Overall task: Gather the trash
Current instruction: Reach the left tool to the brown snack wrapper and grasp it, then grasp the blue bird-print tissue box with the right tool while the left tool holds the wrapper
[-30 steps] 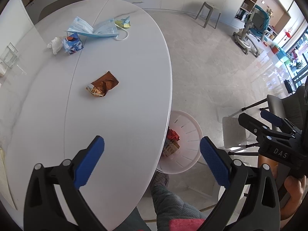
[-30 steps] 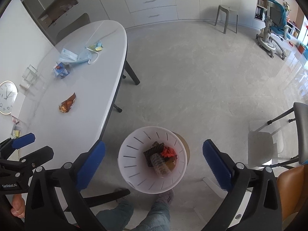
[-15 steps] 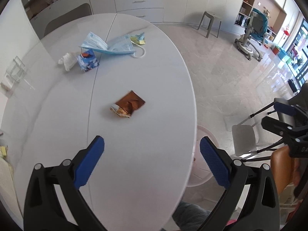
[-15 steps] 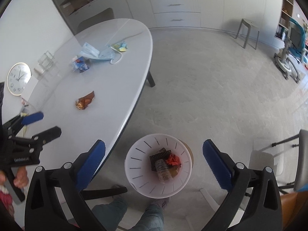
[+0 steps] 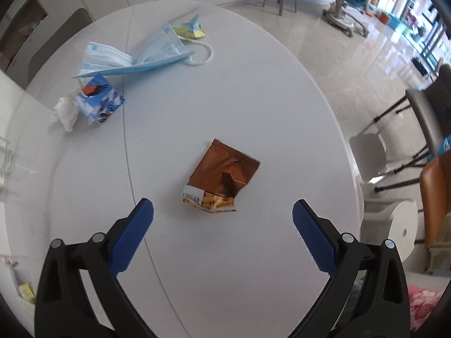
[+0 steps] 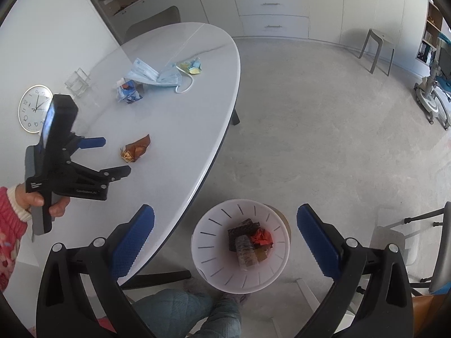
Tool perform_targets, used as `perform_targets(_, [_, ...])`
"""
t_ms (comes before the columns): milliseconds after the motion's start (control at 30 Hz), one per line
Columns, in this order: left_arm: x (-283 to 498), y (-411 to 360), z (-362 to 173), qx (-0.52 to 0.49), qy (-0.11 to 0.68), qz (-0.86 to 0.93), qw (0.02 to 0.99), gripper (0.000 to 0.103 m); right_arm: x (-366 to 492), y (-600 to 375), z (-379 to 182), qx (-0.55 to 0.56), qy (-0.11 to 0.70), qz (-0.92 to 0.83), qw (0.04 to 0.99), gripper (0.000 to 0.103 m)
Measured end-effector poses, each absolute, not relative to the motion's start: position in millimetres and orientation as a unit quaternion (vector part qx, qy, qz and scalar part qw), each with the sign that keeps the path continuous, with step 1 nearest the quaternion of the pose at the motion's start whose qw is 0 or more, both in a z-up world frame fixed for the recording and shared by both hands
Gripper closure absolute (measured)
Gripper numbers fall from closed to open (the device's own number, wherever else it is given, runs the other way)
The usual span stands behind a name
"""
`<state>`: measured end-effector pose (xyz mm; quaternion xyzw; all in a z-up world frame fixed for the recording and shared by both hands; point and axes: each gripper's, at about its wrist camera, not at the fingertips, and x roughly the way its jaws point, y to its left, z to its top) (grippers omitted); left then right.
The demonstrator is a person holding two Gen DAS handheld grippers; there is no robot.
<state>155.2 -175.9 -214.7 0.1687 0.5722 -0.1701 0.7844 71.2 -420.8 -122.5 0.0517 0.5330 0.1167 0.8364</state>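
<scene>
A crumpled brown snack wrapper (image 5: 222,177) lies on the white oval table (image 5: 253,267), just ahead of my open, empty left gripper (image 5: 222,211); it also shows in the right wrist view (image 6: 136,149). Further back lie blue face masks (image 5: 135,59), a small blue carton (image 5: 98,98), a white tissue (image 5: 64,111) and a yellow-blue wrapper (image 5: 191,28). My right gripper (image 6: 225,217) is open and empty above the white trash basket (image 6: 208,253), which holds several pieces of trash. The left gripper (image 6: 115,156) shows in the right wrist view, over the table near the wrapper.
The basket stands on the floor by the table's near edge. A clock (image 6: 35,108) leans on the wall at left, with a clear glass holder (image 6: 79,81) nearby. Chairs (image 5: 422,129) stand to the right. My legs (image 6: 186,312) are below.
My left gripper has swung from the table's edge near the basket to over the table, close to the brown wrapper. My right gripper stays above the basket, shifted slightly.
</scene>
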Motion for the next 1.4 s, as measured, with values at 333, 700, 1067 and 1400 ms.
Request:
perform_targets(333, [183,-172,-241,0.173,0.575,-0.230,0.766,0.027,99,-412,-130,0.068,0.549,0.071,0.830,0.003])
perform_targets(700, [187,-156,-233,0.134,0.556,-0.255,0.780,0.058,159,-360,-117,0.023,0.538,0.096,0.837,0.003])
perform_targets(1067, [191,-88,-204,0.010,0.561,-0.148,0.814,0.068,241,-259,-129,-0.042,0.535,0.236,0.810,0.003])
perform_targets(1400, [176,-23,-196,-0.035,0.567,-0.035,0.822,0.068,271,-168,-157,-0.016,0.531,0.269,0.804,0.003])
